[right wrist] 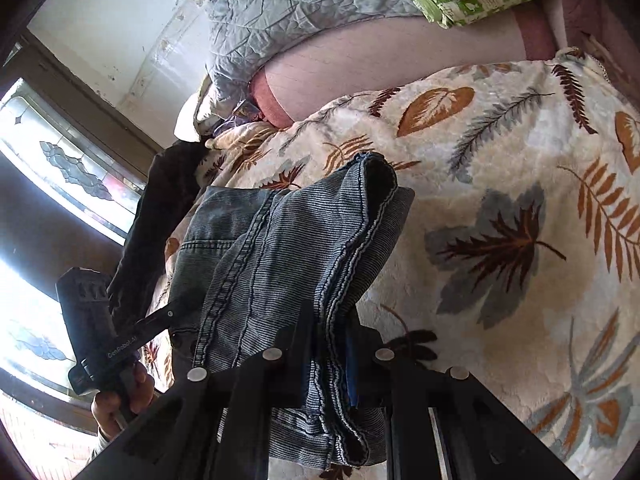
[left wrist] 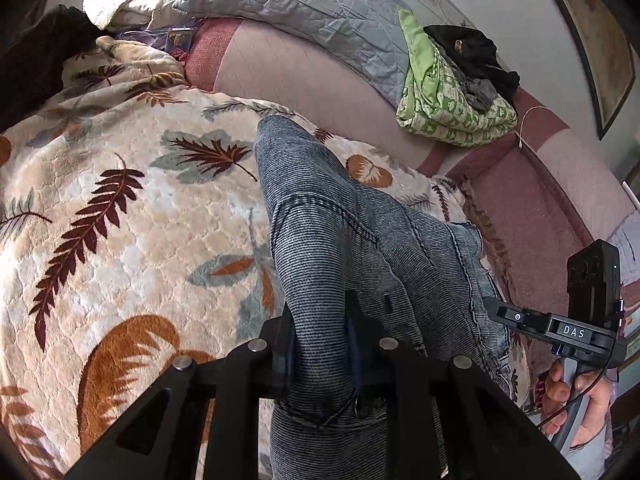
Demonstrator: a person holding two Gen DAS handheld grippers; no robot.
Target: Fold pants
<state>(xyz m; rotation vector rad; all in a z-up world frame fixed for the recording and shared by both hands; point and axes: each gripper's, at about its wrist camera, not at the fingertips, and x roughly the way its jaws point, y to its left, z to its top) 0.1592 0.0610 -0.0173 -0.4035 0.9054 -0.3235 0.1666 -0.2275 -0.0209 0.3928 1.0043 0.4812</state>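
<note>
Both the left gripper [left wrist: 320, 356] and right gripper [right wrist: 330, 360] clamp the jeans [left wrist: 360, 240] (already doubled); lower evenly onto the blanket [left wrist: 132, 240].

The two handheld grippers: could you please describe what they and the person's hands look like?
Both are black. The left gripper and right gripper show angular linkage arms with silver round pins and blue finger pads. The right unit carries a boxy black module, white "DAS" lettering, a grey handle and a thin black cable. The left unit reads "GenRobot.AI". The right hand and left hand are bare.
</note>
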